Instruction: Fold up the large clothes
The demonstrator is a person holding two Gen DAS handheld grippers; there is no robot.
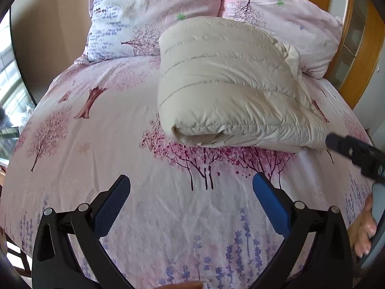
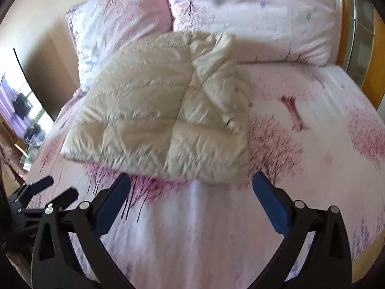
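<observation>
I can read no words, labels or numbers anywhere ahead of my fingers in either view.

Jacket (image 1: 223, 84): we see quilted beige cloth, puffy, faintly shiny.
Bedsheet (image 1: 96, 149): printed cloth, matt, lightly creased.
Pillows (image 1: 149, 7): crinkled matt cloth.
Headboard (image 1: 361, 55): glossy wood.
Left gripper (image 1: 191, 187): matt black plastic, textured blue pads.

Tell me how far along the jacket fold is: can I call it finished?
Done: the cream quilted puffer jacket lies folded into a compact bundle on the pink floral bedsheet. In hand: nothing; the left gripper and right gripper are both open and clear of it. Left: perhaps tidying the looser flap beside the pillows.
</observation>
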